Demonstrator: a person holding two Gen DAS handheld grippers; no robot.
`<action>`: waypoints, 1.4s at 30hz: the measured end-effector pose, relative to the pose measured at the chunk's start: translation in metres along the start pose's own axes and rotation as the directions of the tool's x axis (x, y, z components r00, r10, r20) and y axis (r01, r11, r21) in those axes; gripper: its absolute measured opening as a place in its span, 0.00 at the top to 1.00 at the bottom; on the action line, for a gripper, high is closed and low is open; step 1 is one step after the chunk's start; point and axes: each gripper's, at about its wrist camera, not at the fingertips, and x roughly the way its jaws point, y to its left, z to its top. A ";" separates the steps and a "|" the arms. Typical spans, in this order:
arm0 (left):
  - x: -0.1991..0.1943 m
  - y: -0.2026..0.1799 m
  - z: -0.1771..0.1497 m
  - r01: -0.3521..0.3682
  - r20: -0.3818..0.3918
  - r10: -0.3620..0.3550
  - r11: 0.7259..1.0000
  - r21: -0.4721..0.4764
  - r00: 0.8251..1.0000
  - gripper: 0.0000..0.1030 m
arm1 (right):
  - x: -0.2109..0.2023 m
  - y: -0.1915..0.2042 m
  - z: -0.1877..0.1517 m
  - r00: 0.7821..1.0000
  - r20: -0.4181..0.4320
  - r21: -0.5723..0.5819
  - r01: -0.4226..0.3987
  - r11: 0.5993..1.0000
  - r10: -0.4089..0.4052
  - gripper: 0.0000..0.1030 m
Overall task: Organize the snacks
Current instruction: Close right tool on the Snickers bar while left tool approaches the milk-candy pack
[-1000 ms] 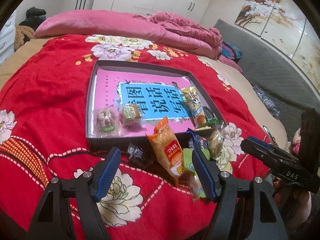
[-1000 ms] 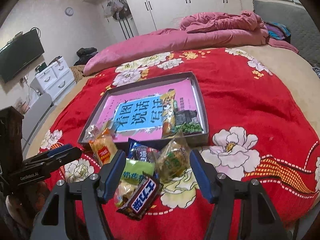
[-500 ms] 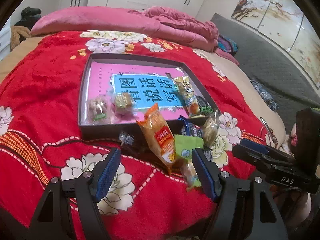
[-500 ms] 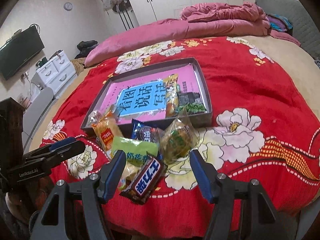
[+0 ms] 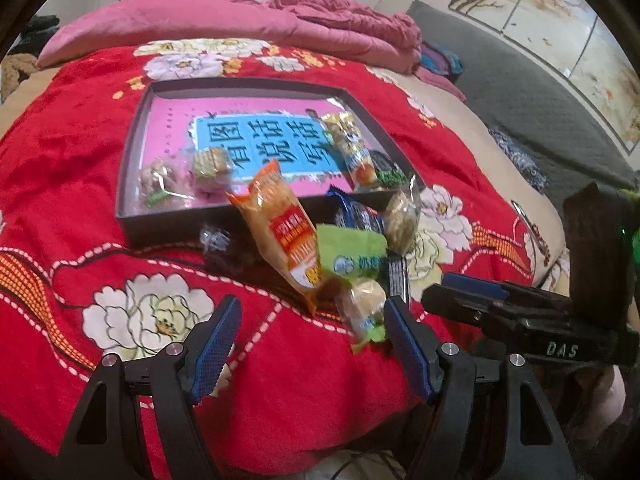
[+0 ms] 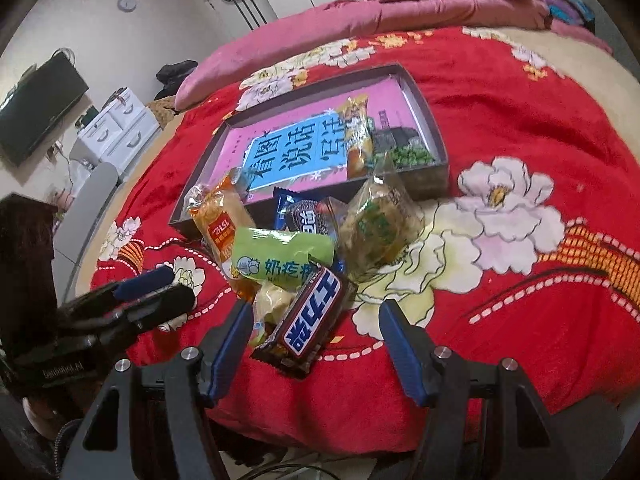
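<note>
On the red floral bedspread (image 6: 520,92), a heap of loose snacks lies just in front of the near wall of a shallow dark tray (image 6: 434,128), which already holds a few packets over a pink-and-blue printed sheet. The right gripper (image 6: 316,344) hangs over the near end of the heap, and its jaws have just been closing; they stand apart with the chocolate bar (image 6: 310,318) lying between them, and neither pad looks to be pressing on it, though the left pad is very close to the small pale packet (image 6: 270,306) beside the bar. The bar's long axis runs slantwise, from near the left pad up and away toward the right, so it lies across the gap at an angle rather than square to it. The left gripper (image 5: 312,338) is open and empty, its right pad just beside that same pale packet (image 5: 362,310), with the orange packet (image 5: 282,232) and green packet (image 5: 352,250) farther ahead. The right hand seems the nearer one to the bar, and a slight roll of the wrist would likely help the pads meet its long sides before it is carried into the tray.
</note>
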 end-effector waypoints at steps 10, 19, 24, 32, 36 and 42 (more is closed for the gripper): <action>0.017 -0.008 -0.008 0.015 -0.059 -0.015 1.000 0.013 0.998 0.27 | 0.025 -0.015 0.000 0.993 -0.075 0.145 -0.083 0.986 0.095 0.57; 0.031 -0.004 -0.009 0.060 -0.085 -0.063 0.997 -0.039 0.994 0.32 | 0.044 -0.026 0.004 0.986 -0.085 0.213 -0.123 0.969 0.144 0.66; 0.037 -0.006 -0.008 0.084 -0.092 -0.090 0.995 -0.061 0.992 0.34 | 0.046 -0.029 0.007 0.984 -0.071 0.213 -0.144 0.966 0.162 0.69; 0.050 -0.016 -0.007 0.138 -0.108 -0.150 0.984 -0.113 0.983 0.48 | 0.023 -0.043 0.005 0.993 -0.015 0.219 -0.113 0.969 0.119 0.71; 0.059 -0.025 -0.005 0.125 -0.117 -0.139 0.985 -0.122 0.983 0.52 | 0.017 -0.051 0.006 0.996 0.003 0.225 -0.093 0.970 0.095 0.71; 0.071 -0.032 0.003 0.095 -0.120 -0.111 0.987 -0.133 0.987 0.52 | 0.019 -0.055 0.007 0.996 0.005 0.225 -0.089 0.970 0.090 0.71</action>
